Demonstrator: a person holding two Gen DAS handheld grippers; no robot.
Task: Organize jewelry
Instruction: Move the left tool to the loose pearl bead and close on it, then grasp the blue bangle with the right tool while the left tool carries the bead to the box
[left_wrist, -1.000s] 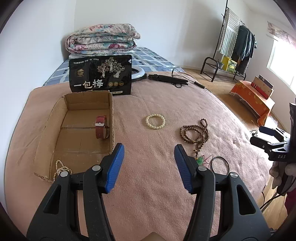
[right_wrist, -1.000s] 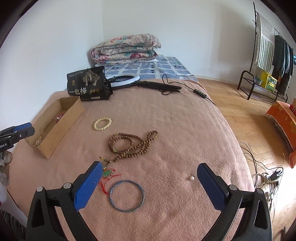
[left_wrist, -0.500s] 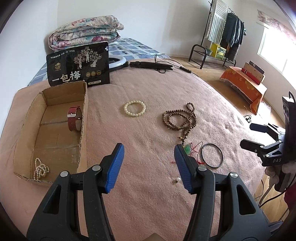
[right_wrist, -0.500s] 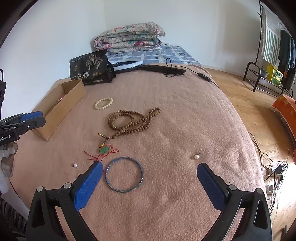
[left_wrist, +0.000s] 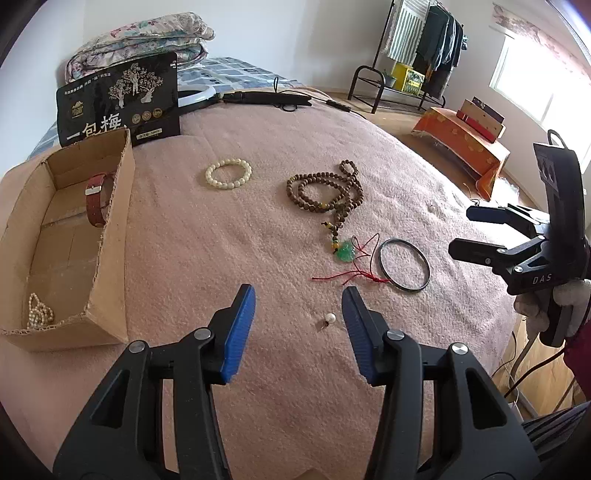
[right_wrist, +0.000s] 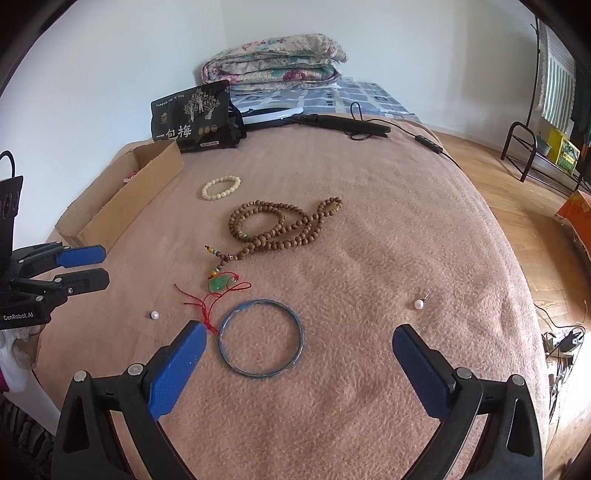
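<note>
Left wrist view: my left gripper (left_wrist: 298, 314) hangs with its jaws moderately apart and empty over the pink blanket (left_wrist: 229, 229), a pearl earring (left_wrist: 329, 317) just inside the right fingertip.
Right wrist view: my right gripper (right_wrist: 295, 350) is spread wide and empty, the blue bangle (right_wrist: 261, 339) between its tips.
Done: I judge two pieces stowed, since the cardboard box (left_wrist: 110, 258) holds a red watch strap (left_wrist: 96, 201) and a pearl strand (left_wrist: 38, 314).
Left on blanket: white bead bracelet (left_wrist: 228, 173), wooden bead necklace (left_wrist: 325, 195) with its green pendant (left_wrist: 345, 253), the bangle, this earring, and a second pearl earring (right_wrist: 418, 304) well apart to the right.
Progress: I'd call it under halfway.
Change from half a second ago: my left gripper has swung rightward and nearer the earring, which sat lower by the tip; the box has slid towards the frame's left edge.
Right side change: slightly closer to the bangle.
</note>
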